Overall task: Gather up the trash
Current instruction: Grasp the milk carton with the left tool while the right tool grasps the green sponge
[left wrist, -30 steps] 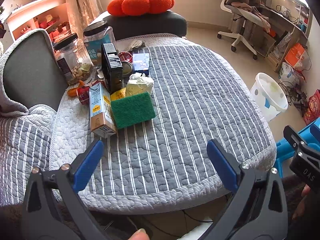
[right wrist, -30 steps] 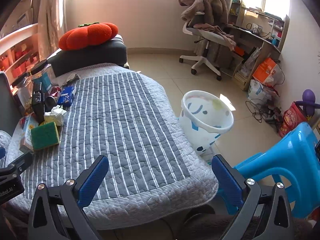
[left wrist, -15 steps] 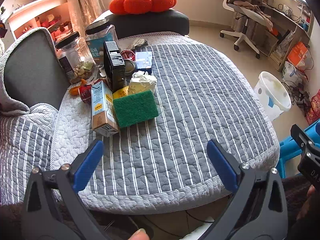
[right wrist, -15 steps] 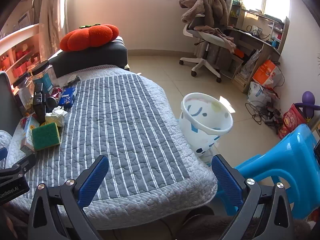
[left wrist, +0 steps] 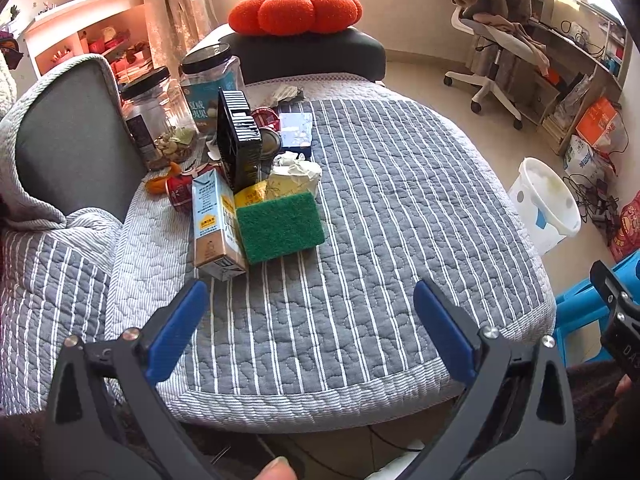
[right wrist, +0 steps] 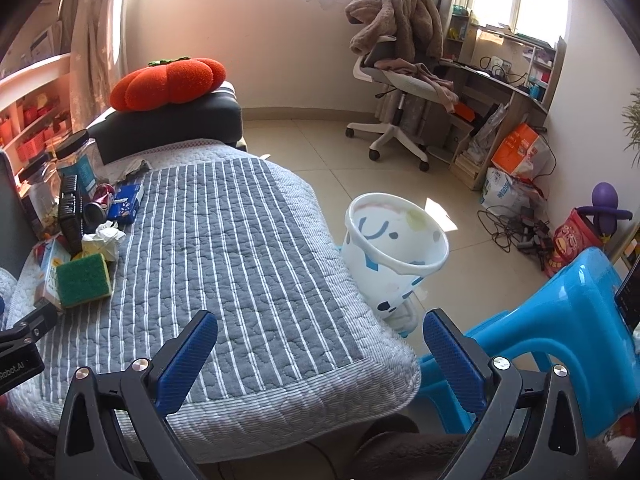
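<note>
A cluster of items lies at the left of the grey striped quilt (left wrist: pixel 380 208): a drink carton (left wrist: pixel 214 226) on its side, a green sponge (left wrist: pixel 280 228), a crumpled tissue (left wrist: pixel 296 172), a red can (left wrist: pixel 180 194) and a blue packet (left wrist: pixel 296 130). A white bin (right wrist: pixel 394 252) stands on the floor to the right of the quilt, also seen as the bin (left wrist: pixel 546 204) in the left wrist view. My left gripper (left wrist: pixel 310 316) is open, short of the carton and sponge. My right gripper (right wrist: pixel 320 352) is open over the quilt's near corner, empty.
Two lidded jars (left wrist: pixel 208 88) and a black ribbed box (left wrist: pixel 240 140) stand behind the clutter. An orange pumpkin cushion (left wrist: pixel 296 10) rests on a black seat. A blue plastic chair (right wrist: pixel 552 336) stands at the right near the bin. An office chair (right wrist: pixel 396 76) and cables lie farther off.
The left gripper has moved slightly forward toward the carton and sponge, which appear a bit larger. The right gripper's view has shifted slightly; both stay open.
</note>
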{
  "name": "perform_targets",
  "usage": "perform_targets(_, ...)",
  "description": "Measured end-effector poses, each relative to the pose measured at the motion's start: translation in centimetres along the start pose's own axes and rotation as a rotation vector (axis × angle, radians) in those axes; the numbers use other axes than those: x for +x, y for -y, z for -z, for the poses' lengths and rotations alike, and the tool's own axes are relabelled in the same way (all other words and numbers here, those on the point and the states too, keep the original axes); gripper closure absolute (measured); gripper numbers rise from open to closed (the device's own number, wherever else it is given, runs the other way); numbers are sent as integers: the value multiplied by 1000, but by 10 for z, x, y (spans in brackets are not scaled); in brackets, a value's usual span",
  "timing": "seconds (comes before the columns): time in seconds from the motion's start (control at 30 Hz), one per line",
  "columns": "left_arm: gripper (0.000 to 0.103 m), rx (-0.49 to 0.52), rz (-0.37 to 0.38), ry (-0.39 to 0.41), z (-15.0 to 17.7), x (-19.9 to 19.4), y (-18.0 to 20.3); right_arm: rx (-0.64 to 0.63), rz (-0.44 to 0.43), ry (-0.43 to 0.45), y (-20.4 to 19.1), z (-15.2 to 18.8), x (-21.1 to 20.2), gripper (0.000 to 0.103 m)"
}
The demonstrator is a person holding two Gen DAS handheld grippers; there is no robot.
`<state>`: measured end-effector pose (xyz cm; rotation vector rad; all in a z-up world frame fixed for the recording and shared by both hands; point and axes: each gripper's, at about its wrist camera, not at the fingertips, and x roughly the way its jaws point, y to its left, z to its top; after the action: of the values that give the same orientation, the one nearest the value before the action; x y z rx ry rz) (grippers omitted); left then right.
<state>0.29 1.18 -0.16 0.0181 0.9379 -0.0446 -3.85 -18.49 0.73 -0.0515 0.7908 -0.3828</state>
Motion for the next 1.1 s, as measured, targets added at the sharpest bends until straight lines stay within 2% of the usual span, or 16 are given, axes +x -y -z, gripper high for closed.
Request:
perform_targets(0.1,1,-9,26,-37,-14,4,-14,-46,-10,4,-3,-10,-7,0)
perform_targets(0.2,1,-20,26,-66,-30,11,-33,-117,19,28,-7,-28,-14,0)
perform_targets(0.33,1,-59,34,-100,-51,23,-60,-156,-39,39,-11,-58,-19,0)
perform_targets(0.43,1,-76,7,-133,-63,38,-76,-212,-97,-1,-21,-79,-5,0)
perform_targets(0.53,1,-82,36,-218,-71,64,-87,-257,-149,-68,-35,-90,20,0)
perform_targets(0.67,2,-123,82,-310,-67,103,-104,-288,-214,-192,-54,-82,62,0)
perform_targets(0.77,11,-189,114,-364,-61,126,-116,-308,-234,-255,-66,-66,90,0)
perform_targets(0.83,23,-224,139,-383,-62,136,-120,-330,-257,-331,-76,-58,106,0)
perform_targets(0.93,36,-269,162,-377,-65,143,-128,-374,-294,-346,-92,-59,113,0)
perform_targets(0.97,41,-269,167,-377,-66,144,-128,-379,-299,-352,-97,-61,116,0)
perform_targets(1.0,56,-259,178,-381,-66,146,-127,-378,-314,-360,-102,-63,118,0)
perform_targets(1.03,62,-242,191,-389,-67,146,-125,-373,-335,-373,-107,-65,120,0)
perform_targets(1.1,62,-210,203,-383,-69,143,-120,-362,-378,-405,-122,-66,125,0)
